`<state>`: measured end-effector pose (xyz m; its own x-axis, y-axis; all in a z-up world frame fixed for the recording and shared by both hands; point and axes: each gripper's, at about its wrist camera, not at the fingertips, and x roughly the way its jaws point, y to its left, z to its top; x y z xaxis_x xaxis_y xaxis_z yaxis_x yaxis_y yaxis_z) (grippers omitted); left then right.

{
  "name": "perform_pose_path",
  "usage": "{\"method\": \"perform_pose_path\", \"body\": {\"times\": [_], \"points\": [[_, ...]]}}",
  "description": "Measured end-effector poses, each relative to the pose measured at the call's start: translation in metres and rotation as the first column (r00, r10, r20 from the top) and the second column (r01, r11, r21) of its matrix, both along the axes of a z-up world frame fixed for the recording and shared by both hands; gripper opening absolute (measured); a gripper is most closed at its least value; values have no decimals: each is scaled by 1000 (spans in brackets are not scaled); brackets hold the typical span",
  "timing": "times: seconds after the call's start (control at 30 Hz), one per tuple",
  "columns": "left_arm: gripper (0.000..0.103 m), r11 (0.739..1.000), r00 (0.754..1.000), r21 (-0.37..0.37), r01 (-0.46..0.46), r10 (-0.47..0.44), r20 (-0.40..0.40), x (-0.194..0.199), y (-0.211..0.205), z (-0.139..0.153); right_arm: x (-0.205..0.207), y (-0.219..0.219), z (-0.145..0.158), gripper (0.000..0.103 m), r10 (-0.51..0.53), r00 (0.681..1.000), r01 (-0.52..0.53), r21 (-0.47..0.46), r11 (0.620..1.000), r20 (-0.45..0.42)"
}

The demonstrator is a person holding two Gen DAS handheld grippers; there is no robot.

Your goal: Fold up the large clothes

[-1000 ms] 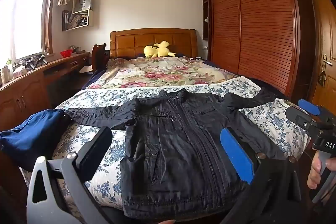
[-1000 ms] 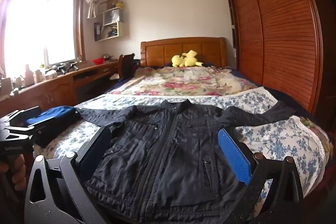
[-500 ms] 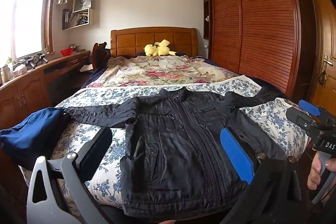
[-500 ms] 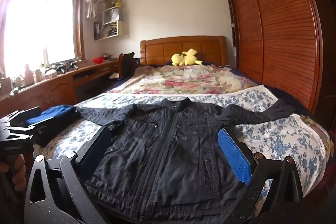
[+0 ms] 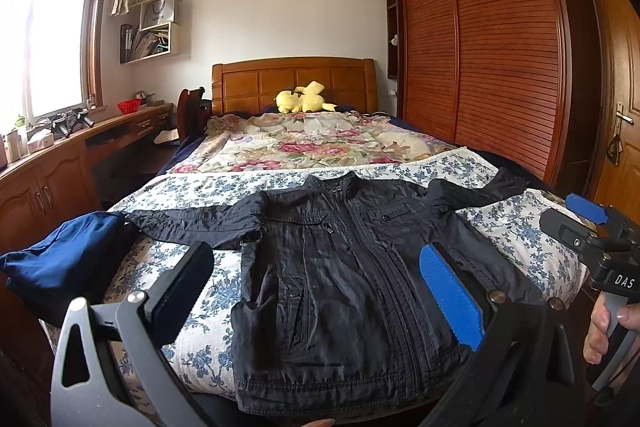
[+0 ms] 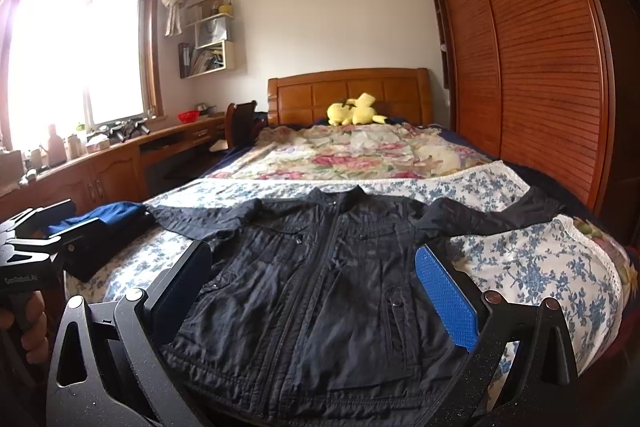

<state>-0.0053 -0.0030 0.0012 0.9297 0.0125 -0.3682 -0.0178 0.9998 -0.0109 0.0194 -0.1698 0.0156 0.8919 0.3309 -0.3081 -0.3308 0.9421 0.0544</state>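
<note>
Both views are shifting only slightly versus a second ago; nothing on the bed [image 5: 200, 267] is moving. Black jacket [image 5: 352, 291] is lying flat, front up, sleeves spread, across the foot of the bed. Left gripper [image 5: 320, 291] and right gripper [image 6: 316, 291] are hovering above its hem, jaws wide apart, holding nothing. Navy garment [image 5: 60, 263] is sitting at the bed's left edge.

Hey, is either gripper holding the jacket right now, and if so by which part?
Nothing is held. The left gripper and right gripper are both open above the jacket, which lies flat on the bed with its sleeves spread.
</note>
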Motion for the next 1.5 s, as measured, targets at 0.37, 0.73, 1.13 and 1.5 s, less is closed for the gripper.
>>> {"method": "perform_pose_path", "body": {"times": [0.37, 0.73, 1.13, 1.5], "points": [[103, 1000, 1000, -5, 1, -1, -2, 0, 0, 2, 0, 0, 2, 103, -1, 1000, 1, 2, 1000, -2], [103, 1000, 1000, -5, 2, -2, -1, -1, 1, 1, -3, 1, 1, 103, 0, 1000, 0, 3, 1000, -1], [103, 1000, 1000, -5, 3, -3, -1, -2, 0, 2, -4, 2, 1, 103, 0, 1000, 0, 4, 1000, -3], [103, 1000, 1000, -4, 11, -11, 5, -5, -3, 5, -3, 1, 1, 103, -2, 1000, 2, 7, 1000, -1]]}}
